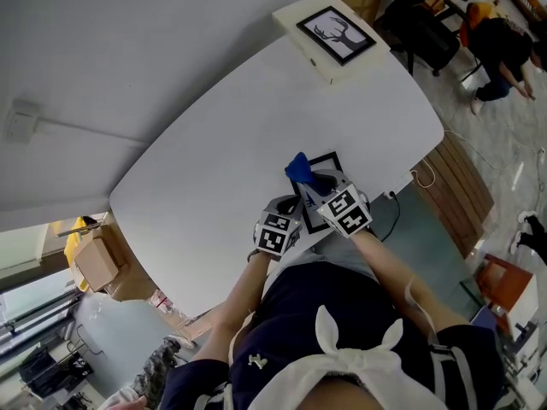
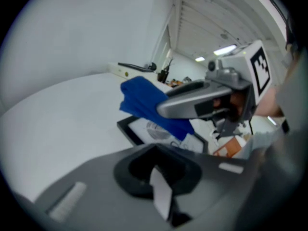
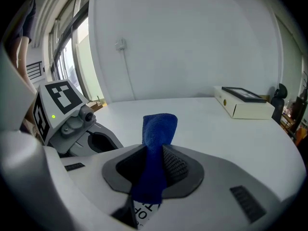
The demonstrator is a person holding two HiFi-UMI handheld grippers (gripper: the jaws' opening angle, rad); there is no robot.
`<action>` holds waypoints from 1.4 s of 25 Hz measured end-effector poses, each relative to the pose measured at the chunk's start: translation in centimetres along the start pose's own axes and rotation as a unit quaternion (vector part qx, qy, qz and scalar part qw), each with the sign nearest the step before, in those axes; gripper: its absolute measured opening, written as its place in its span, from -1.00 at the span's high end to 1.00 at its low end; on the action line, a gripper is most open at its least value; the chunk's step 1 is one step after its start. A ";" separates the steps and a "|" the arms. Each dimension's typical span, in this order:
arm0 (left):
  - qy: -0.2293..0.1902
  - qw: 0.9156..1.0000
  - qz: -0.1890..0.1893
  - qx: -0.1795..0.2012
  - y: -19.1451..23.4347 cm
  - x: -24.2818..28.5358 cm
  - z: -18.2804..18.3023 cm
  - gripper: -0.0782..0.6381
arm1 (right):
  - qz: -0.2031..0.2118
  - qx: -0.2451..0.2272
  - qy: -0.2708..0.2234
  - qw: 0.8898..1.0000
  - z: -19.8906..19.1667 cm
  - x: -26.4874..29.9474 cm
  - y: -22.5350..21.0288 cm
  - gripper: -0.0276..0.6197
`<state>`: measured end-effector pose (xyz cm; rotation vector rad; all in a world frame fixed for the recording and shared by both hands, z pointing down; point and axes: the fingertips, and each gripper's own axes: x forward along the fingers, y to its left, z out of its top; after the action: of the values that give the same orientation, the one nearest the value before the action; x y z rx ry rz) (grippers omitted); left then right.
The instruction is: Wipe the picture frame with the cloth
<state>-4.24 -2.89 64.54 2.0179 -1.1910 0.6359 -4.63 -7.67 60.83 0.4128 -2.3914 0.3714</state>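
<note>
The black picture frame (image 1: 325, 162) lies flat on the white table (image 1: 214, 143) near its front edge, partly hidden under both grippers. In the left gripper view the frame (image 2: 139, 129) shows its white printed sheet. My right gripper (image 1: 342, 207) hovers over it, shut on a blue cloth (image 1: 300, 168) that sticks up out of the jaws (image 3: 159, 126). That cloth (image 2: 144, 102) hangs just above the frame's far side. My left gripper (image 1: 278, 229) sits at the frame's near left corner, its jaws close together with only a thin white strip between them.
A cream box with a deer picture (image 1: 329, 37) stands at the table's far edge, seen also as the box (image 3: 245, 102) to the right. Chairs and a crouching person (image 1: 504, 45) are beyond it. Cardboard boxes (image 1: 94, 259) sit on the floor at left.
</note>
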 end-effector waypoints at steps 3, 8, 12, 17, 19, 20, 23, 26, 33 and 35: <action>0.005 1.000 -0.003 -0.002 0.0 0.2 -0.4 0.77 | 0.004 0.000 0.014 1.000 -0.6 0.6 0.1 0.63; 0.013 1.000 -0.009 -0.004 -0.1 0.4 -1.2 0.77 | 0.005 -0.003 0.024 1.000 -1.3 1.7 -0.1 0.63; 0.007 1.000 -0.013 -0.009 0.0 0.3 -1.1 0.77 | 0.011 -0.011 0.030 0.999 -1.4 2.5 0.0 0.63; 0.008 0.999 -0.024 -0.032 0.1 0.4 -1.2 0.77 | 0.014 -0.012 0.050 0.999 -2.0 3.4 -0.2 0.63; 0.008 0.999 -0.026 -0.031 0.1 0.5 -1.2 0.77 | 0.016 -0.014 0.054 0.998 -2.1 3.8 -0.2 0.63; 0.007 0.999 -0.025 -0.026 0.1 0.5 -1.2 0.77 | 0.018 -0.015 0.053 0.998 -2.1 4.0 -0.1 0.63; 0.005 1.000 -0.018 -0.009 0.0 0.4 -1.2 0.77 | 0.021 -0.021 0.053 0.998 -2.0 4.4 0.1 0.63; 0.004 1.000 -0.016 0.005 -0.1 0.4 -1.3 0.77 | 0.022 -0.030 0.056 0.998 -2.0 4.7 0.1 0.63; 0.003 1.000 -0.009 0.023 -0.1 0.5 -1.2 0.77 | 0.028 -0.035 0.061 0.997 -2.1 5.0 -0.1 0.63; 0.003 1.000 -0.004 0.029 -0.2 0.5 -1.3 0.77 | 0.027 -0.036 0.064 0.997 -2.1 5.0 0.0 0.63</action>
<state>-3.94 -2.09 65.64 2.0650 -1.1734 0.6802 -7.02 -7.91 65.64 0.2835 -2.2877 0.3251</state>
